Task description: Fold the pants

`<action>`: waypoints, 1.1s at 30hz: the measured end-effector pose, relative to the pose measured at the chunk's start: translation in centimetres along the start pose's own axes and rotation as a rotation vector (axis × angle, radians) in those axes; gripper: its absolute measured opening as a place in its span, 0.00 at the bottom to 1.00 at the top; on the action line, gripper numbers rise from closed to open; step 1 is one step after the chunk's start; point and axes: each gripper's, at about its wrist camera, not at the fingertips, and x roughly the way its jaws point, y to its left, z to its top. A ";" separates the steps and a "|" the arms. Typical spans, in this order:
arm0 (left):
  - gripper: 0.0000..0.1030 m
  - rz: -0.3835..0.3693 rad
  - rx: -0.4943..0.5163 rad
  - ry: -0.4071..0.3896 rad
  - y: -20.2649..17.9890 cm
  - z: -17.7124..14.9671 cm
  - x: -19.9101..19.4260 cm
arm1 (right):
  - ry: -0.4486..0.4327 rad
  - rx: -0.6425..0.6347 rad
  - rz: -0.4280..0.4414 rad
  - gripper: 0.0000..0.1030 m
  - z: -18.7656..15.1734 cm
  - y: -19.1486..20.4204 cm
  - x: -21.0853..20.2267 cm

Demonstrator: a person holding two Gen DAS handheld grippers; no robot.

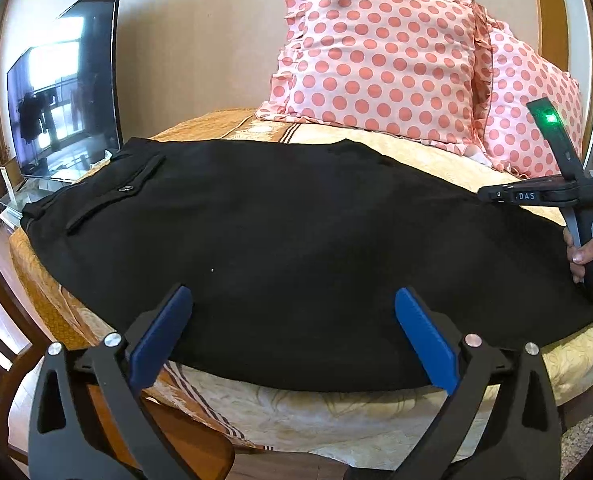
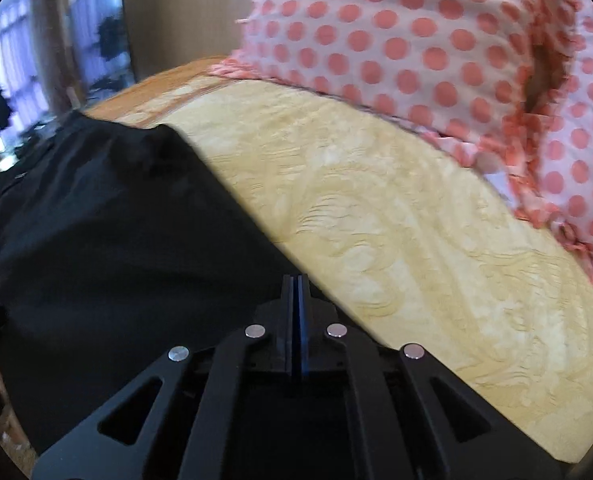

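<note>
bed: cream patterned cover | on it: black pants, polka-dot pillows

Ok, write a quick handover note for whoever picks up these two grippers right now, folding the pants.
Left hand-held gripper: open, over the near edge of the pants, gripping nothing.
Right hand-held gripper: fingers closed at the pants' right edge; whether cloth is pinched, I cannot tell.
Pants lie flat across the bed, waistband to the left, in front of the pillows.
Done: pants laid out lengthwise.
Left: fold them across and tidy.

home bedroom | bed | polka-dot pillows | television
</note>
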 end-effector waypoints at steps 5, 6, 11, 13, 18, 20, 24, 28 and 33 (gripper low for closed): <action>0.98 -0.010 0.002 -0.008 0.0 0.0 -0.1 | -0.088 0.374 0.054 0.38 -4.3 -8.0 -5.5; 0.98 -0.011 0.001 -0.011 0.0 -0.1 -0.2 | -0.125 0.429 0.035 0.46 -5.6 -9.5 -7.1; 0.98 -0.025 -0.017 -0.014 0.0 -0.1 -0.4 | -0.263 0.813 -0.290 0.55 -17.1 -19.9 -17.7; 0.98 -0.035 -0.025 -0.014 0.1 -0.1 -0.4 | -0.258 0.956 -0.438 0.55 -22.3 -23.4 -21.1; 0.98 -0.056 -0.041 -0.017 0.3 -0.1 -0.5 | -0.271 1.262 -0.536 0.55 -32.7 -28.2 -25.8; 0.98 -0.057 -0.043 -0.018 0.2 -0.2 -0.5 | -0.272 1.333 -0.495 0.55 -35.3 -28.6 -25.9; 0.98 -0.057 -0.044 -0.017 0.3 -0.1 -0.5 | -0.314 1.377 -0.473 0.51 -36.7 -26.9 -26.3; 0.98 -0.065 -0.054 -0.016 0.4 -0.1 -0.6 | -0.373 1.446 -0.391 0.43 -38.4 -25.2 -26.9; 0.98 -0.066 -0.055 -0.016 0.4 -0.2 -0.5 | -0.386 1.367 -0.345 0.42 -36.2 -24.9 -25.3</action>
